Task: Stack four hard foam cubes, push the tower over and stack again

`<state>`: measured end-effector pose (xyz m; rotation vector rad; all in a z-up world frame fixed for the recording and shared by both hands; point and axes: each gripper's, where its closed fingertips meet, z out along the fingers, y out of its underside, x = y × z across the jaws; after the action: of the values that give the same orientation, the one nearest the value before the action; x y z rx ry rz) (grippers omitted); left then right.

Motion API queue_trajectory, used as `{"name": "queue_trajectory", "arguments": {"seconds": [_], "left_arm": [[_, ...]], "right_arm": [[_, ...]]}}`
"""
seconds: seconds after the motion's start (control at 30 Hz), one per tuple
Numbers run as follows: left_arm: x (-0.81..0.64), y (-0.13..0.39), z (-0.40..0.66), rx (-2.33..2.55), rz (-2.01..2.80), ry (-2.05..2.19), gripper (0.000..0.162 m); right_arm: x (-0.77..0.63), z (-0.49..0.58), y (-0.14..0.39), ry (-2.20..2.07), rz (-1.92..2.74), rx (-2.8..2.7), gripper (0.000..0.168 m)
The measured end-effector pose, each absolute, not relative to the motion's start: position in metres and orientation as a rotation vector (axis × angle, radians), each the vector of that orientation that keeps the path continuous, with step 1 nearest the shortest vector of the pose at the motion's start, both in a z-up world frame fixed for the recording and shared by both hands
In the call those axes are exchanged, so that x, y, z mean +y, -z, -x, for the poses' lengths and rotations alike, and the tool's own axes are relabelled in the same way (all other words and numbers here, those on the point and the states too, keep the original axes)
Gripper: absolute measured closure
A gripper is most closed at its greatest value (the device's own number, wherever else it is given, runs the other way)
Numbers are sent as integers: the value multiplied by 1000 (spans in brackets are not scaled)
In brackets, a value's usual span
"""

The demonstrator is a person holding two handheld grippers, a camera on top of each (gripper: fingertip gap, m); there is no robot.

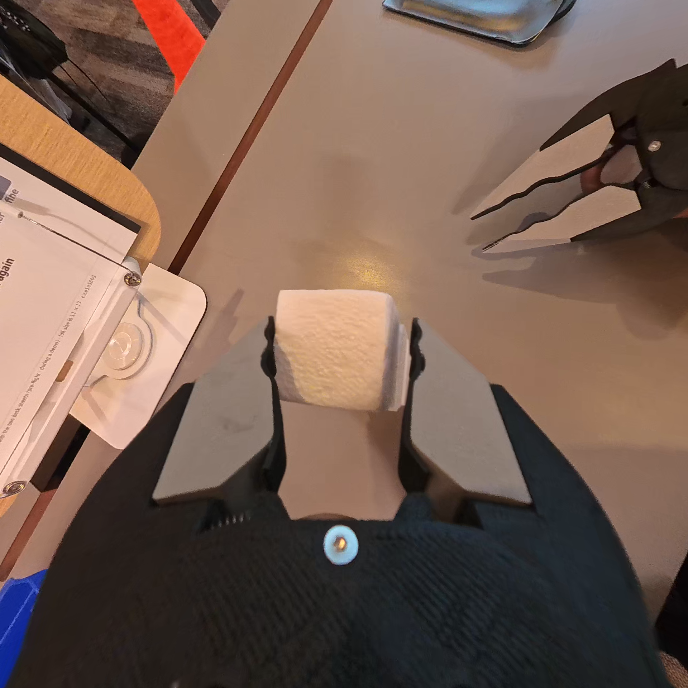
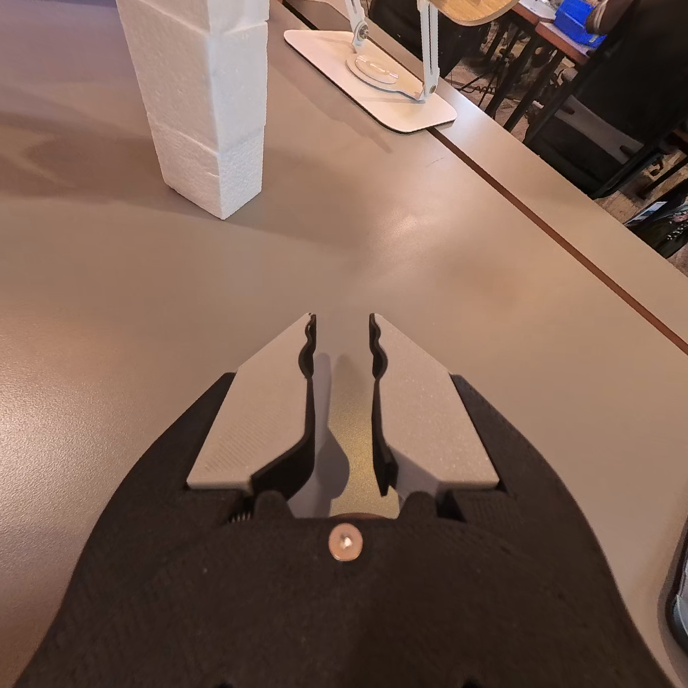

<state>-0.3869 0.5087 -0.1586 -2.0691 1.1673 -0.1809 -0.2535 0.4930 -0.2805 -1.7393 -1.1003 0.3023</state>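
Note:
In the left wrist view my left gripper (image 1: 340,324) looks down on a tower of white foam cubes and is shut on the top foam cube (image 1: 335,350), one finger on each side. An edge of a lower cube (image 1: 402,365) shows just to its right. In the right wrist view the tower (image 2: 208,111) stands on the grey table at upper left. Three stacked cubes show and the top is cut off by the frame. My right gripper (image 2: 342,320) is empty with its fingers a little apart, low over the table and well short of the tower. It also shows at the right of the left wrist view (image 1: 478,232).
A white stand base (image 2: 372,74) holding a printed sheet on a wooden board (image 1: 56,298) sits at the table's edge by the tower. A dark tray (image 1: 480,18) lies at the far end. The brown table seam (image 2: 558,238) runs along the right. Chairs and clutter stand beyond the edge. Spacing between my two grippers at the tips: around 20 cm.

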Motion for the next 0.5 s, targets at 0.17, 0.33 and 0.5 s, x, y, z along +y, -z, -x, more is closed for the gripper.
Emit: {"name": "queue_trajectory", "arguments": {"seconds": [0.17, 0.33, 0.5], "left_arm": [[510, 158, 387, 1159, 2067, 173, 86], [505, 148, 388, 1150, 2029, 193, 86], [502, 126, 399, 1078, 1971, 210, 84]], "right_arm": [[493, 254, 280, -303, 1738, -1099, 143], [492, 254, 280, -303, 1738, -1100, 143], [493, 253, 279, -307, 1738, -1094, 142]]}}
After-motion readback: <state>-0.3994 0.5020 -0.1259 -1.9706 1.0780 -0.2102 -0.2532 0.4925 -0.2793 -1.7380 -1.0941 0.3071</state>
